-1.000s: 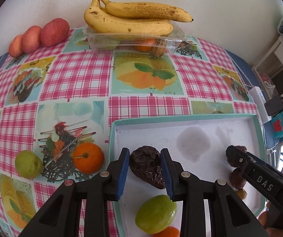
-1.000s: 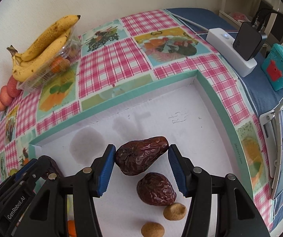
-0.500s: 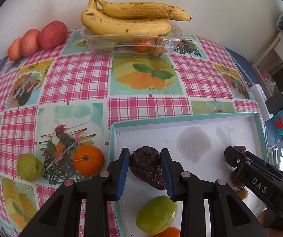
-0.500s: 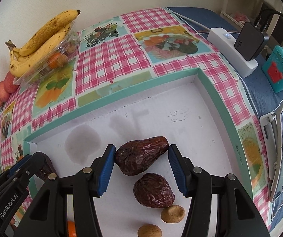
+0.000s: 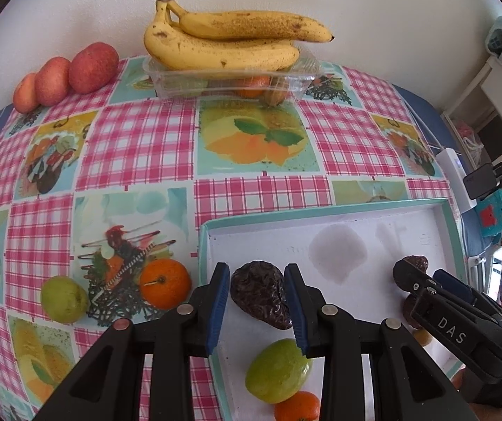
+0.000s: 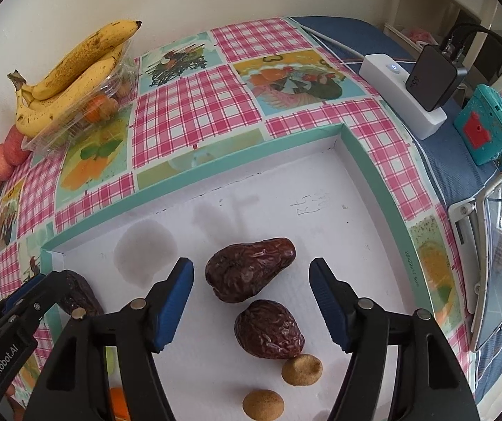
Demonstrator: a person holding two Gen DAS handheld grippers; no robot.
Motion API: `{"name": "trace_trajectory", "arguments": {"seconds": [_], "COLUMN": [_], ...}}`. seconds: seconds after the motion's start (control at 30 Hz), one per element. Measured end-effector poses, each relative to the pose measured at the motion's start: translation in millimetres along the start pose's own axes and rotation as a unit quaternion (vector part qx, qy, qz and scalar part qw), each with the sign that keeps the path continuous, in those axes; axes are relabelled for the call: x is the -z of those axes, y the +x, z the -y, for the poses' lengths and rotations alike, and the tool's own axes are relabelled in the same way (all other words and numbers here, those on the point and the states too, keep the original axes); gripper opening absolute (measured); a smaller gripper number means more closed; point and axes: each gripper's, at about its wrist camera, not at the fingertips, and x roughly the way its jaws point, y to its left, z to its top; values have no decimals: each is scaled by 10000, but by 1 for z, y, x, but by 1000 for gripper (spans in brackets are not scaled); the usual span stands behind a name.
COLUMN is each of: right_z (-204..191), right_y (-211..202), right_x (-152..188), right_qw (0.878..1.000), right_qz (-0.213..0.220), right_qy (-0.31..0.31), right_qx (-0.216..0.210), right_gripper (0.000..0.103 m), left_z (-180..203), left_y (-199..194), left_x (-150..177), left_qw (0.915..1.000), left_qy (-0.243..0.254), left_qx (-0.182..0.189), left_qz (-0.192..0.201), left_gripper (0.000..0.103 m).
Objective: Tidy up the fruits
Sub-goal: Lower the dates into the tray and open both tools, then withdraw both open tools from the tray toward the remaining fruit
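The left gripper (image 5: 258, 293) has its blue-padded fingers narrowed around a dark wrinkled date (image 5: 260, 294) near the left edge of the shallow white tray with a teal rim (image 5: 321, 208) — whether the pads press it I cannot tell. The right gripper (image 6: 251, 280) stands with fingers spread wide, clear of the larger reddish-brown wrinkled date (image 6: 247, 268) lying between them on the tray floor. A second brown date (image 6: 268, 329) and two small tan round fruits (image 6: 301, 370) lie closer to the tray's near edge — a green round fruit (image 5: 277, 375) sits toward its near-left corner.
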Motion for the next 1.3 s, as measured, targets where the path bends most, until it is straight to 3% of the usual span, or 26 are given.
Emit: {"name": "trace_trajectory", "arguments": {"seconds": [0.23,0.37,0.5,0.57,0.77,0.93,1.3], "right_z": [0,-6,-16,-21,-37,-54,-74], "right_y": [-11,-17,-21,-24,-40,-46,-62], "right_x": [7,13,17,18,28,38,60], "right_qw": [10000,10000,10000,9998,9994,9990,9987], "right_qz": [1,19,30,25,103,134,98], "right_qy": [63,26,-80,-133,-235,-376,-431], "right_qx": [16,-4,-43,-118,-227,-178,-236], "right_gripper": [70,70,70,70,70,70,70], "left_z": [-20,-38,-58,-71,-115,-153,-204], "left_y": [-21,-33,-48,-52,-54,-67,-85], "left_x": [-3,-3,-4,-4,3,21,40], "left_qw": [9997,9988,9967,9954,9880,9800,9674], "left_qy": [-193,-319,-446,-535,-895,-1458,-1836], "left_qx": [-93,-318,-550,-629,-1177,-1253,-1668], "left_qz": [141,217,401,481,441,520,504], "left_gripper": [39,54,62,73,75,87,93]}}
